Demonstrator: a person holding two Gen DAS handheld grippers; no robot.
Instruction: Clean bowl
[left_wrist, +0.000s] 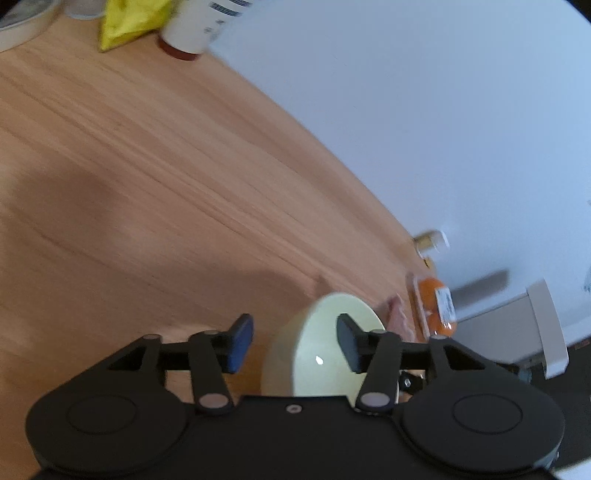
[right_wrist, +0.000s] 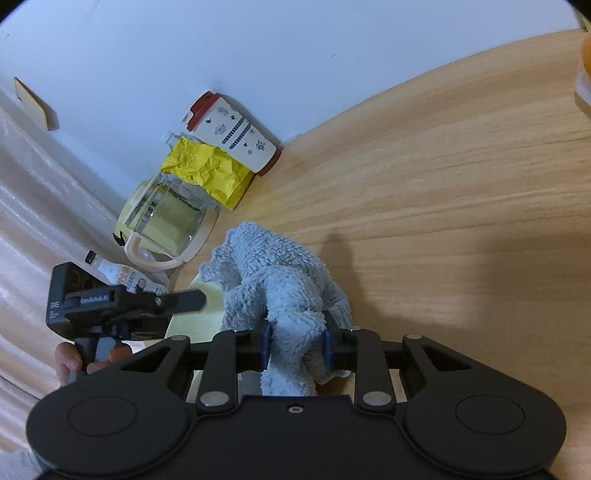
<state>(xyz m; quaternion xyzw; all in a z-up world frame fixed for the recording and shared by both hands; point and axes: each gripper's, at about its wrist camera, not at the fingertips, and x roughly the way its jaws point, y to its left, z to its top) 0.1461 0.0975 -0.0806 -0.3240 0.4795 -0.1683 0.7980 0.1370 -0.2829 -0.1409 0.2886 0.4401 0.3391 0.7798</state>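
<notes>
Through the left wrist camera we see our left gripper spread apart around the rim of the pale bowl, tilted above the wooden table. Through the right, our right gripper clamps a blue cloth beside the bowl.

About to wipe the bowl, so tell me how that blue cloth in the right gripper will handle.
The blue cloth, pinched by the right gripper, slumps in loose folds, so it is probably floppy. Its fluffy pile suggests it is light and grippy rather than slippery. Bunched over the pale bowl, it will likely mould to the curve when pressed.
</notes>
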